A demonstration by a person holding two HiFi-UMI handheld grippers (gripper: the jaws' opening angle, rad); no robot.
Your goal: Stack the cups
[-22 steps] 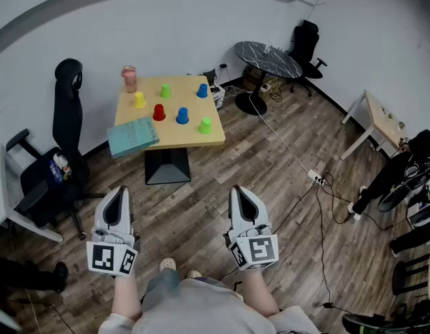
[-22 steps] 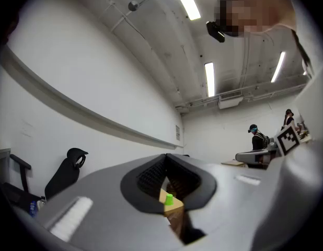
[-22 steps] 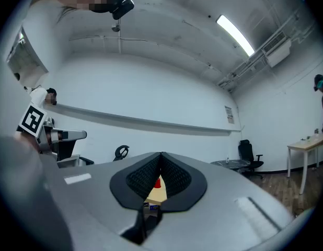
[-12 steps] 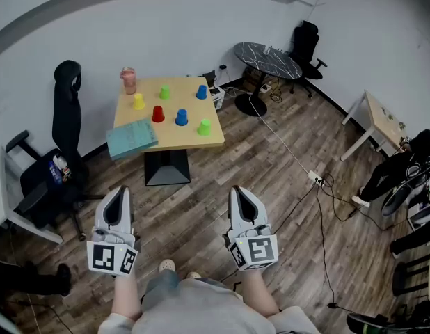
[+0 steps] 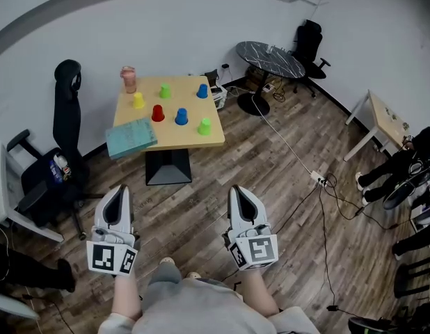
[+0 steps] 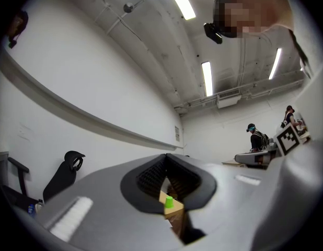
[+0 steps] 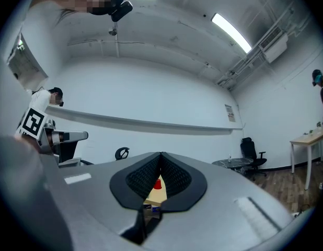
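Note:
Several small cups stand apart on a square wooden table [image 5: 215,139] far ahead: a yellow cup [image 5: 138,100], a red cup [image 5: 158,113], two green cups [image 5: 164,90] [image 5: 204,126] and two blue cups [image 5: 202,90] [image 5: 181,116]. Both grippers are held low near the person's body, well short of the table. My left gripper [image 5: 117,195] is shut with nothing in it. My right gripper [image 5: 243,195] is shut and empty too. Through the left jaws a green cup [image 6: 169,202] shows far off; through the right jaws the red cup [image 7: 158,183] shows.
A pink container [image 5: 129,79] and a teal book [image 5: 132,137] also sit on the table. A black office chair [image 5: 58,152] stands left of it, and a round dark table [image 5: 268,60] with another chair behind. Cables [image 5: 319,207] trail across the wooden floor; people are at the right edge [image 5: 403,172].
The grippers hold still. The view has shifted very slightly, and the people at the right and left edges have moved their legs.

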